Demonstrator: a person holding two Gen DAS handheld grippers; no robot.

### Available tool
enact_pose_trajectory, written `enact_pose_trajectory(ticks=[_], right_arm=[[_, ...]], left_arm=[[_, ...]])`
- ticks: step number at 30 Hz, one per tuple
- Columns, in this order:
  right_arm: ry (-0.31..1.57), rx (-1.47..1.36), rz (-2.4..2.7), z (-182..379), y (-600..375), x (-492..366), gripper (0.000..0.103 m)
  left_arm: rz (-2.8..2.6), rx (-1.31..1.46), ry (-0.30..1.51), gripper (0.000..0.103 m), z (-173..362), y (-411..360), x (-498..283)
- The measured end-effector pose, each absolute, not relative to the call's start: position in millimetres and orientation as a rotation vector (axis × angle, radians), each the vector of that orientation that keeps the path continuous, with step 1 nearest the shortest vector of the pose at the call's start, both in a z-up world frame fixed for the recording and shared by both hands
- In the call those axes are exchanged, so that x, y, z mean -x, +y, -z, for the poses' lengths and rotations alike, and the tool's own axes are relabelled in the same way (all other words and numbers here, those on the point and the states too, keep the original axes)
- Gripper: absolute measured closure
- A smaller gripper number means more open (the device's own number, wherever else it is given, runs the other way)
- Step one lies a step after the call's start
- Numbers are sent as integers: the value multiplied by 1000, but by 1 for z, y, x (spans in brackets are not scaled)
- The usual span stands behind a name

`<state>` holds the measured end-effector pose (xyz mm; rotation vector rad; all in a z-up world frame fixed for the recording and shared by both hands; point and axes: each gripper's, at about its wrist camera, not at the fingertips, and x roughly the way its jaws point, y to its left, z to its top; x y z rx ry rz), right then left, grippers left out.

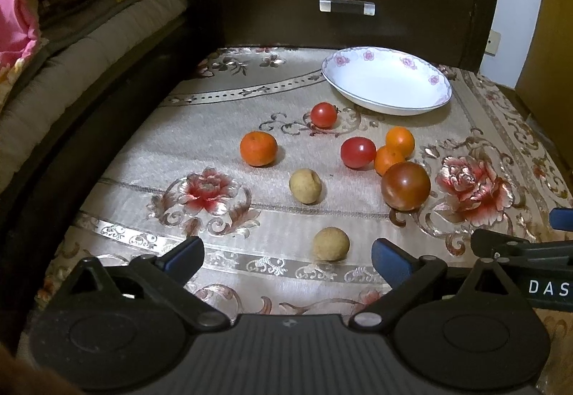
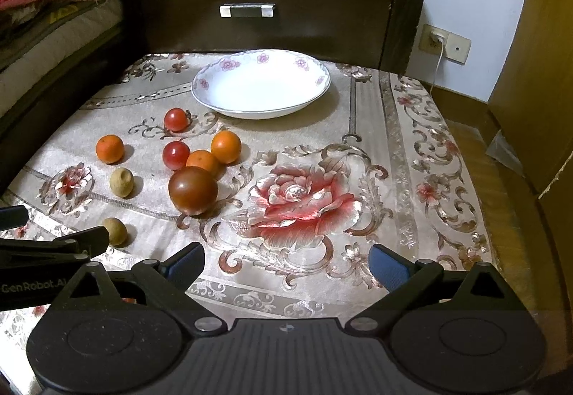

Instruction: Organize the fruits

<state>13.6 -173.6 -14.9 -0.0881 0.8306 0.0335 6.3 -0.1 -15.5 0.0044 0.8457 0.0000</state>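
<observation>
A white floral plate (image 1: 429,101) (image 2: 311,90) stands empty at the back of the cloth-covered table. In front of it lie several fruits: two small red tomatoes (image 1: 323,114) (image 1: 357,152), three oranges, one apart at the left (image 1: 258,148) and two together (image 1: 399,140), a large dark red tomatoe (image 1: 405,185) (image 2: 193,190), and two tan longans (image 1: 305,186) (image 1: 331,244). My left gripper (image 1: 288,253) is open and empty, just short of the nearest longan. My right gripper (image 2: 286,262) is open and empty over the rose pattern, right of the fruit.
A dark wooden drawer front with a metal handle (image 1: 346,6) rises behind the table. Folded bedding (image 1: 53,19) is stacked at the left. A wall socket with a cord (image 2: 438,40) and a wooden cabinet (image 2: 537,72) are at the right.
</observation>
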Motion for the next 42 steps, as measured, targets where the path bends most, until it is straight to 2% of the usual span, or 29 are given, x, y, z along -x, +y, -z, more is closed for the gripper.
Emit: enact_pose_trajectory(ticks=[6, 10, 17, 19, 23, 25, 29, 31, 37, 42], right_arm=[[849, 96, -46, 20, -170, -16, 11], [856, 91, -54, 21, -170, -18, 11], [864, 90, -96, 20, -169, -27, 14], [868, 87, -111, 20, -169, -31, 15], [871, 98, -150, 19, -166, -40, 20], [869, 93, -171, 18, -166, -44, 21], [862, 81, -215, 14, -165, -51, 22], [858, 88, -234, 14, -163, -54, 29], [869, 102, -295, 17, -156, -61, 45], [890, 82, -332, 23, -152, -69, 49]], left_arm=[[10, -17, 858, 1, 22, -2, -8], [35, -32, 864, 8, 25, -5, -12], [63, -41, 880, 11, 32, -6, -20], [82, -56, 870, 22, 32, -9, -20], [120, -62, 869, 31, 34, -12, -23], [145, -58, 876, 46, 37, -14, -25], [170, -45, 865, 60, 39, -13, -27], [185, -45, 859, 67, 39, -14, -27], [205, -64, 848, 71, 39, -16, -28], [219, -60, 846, 71, 39, -13, -28]])
